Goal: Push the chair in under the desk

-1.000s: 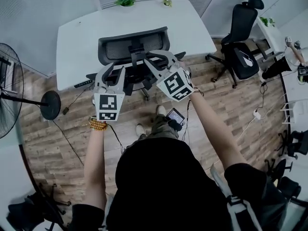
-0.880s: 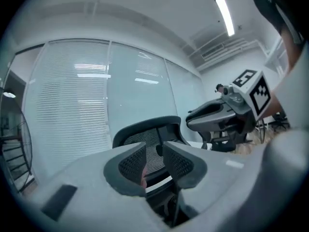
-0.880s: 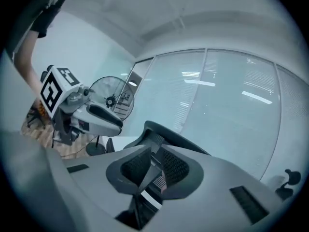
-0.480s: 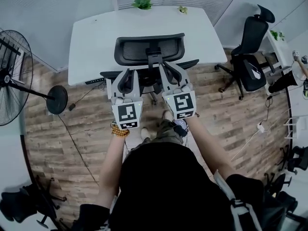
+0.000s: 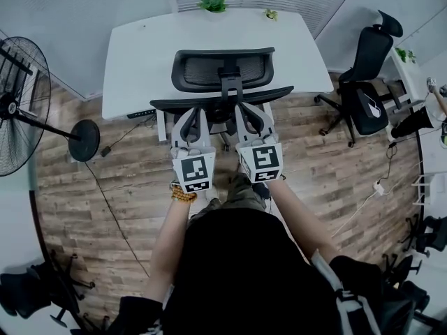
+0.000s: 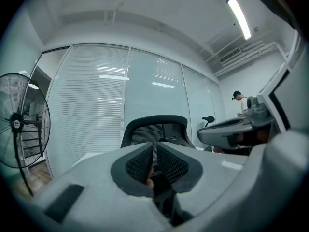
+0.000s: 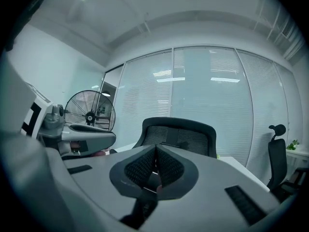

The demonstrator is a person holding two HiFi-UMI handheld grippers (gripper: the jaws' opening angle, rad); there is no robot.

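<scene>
2 grippers were side by side | left gripper (image 5: 190, 114) jaws had just been closing, all but together, nothing between | right gripper (image 5: 248, 112) jaws were pressed together, empty | chair (image 5: 222, 68) stood at 12 o'clock of both, just beyond the tips | backrest was at the near edge of the desk (image 5: 140, 54)
</scene>
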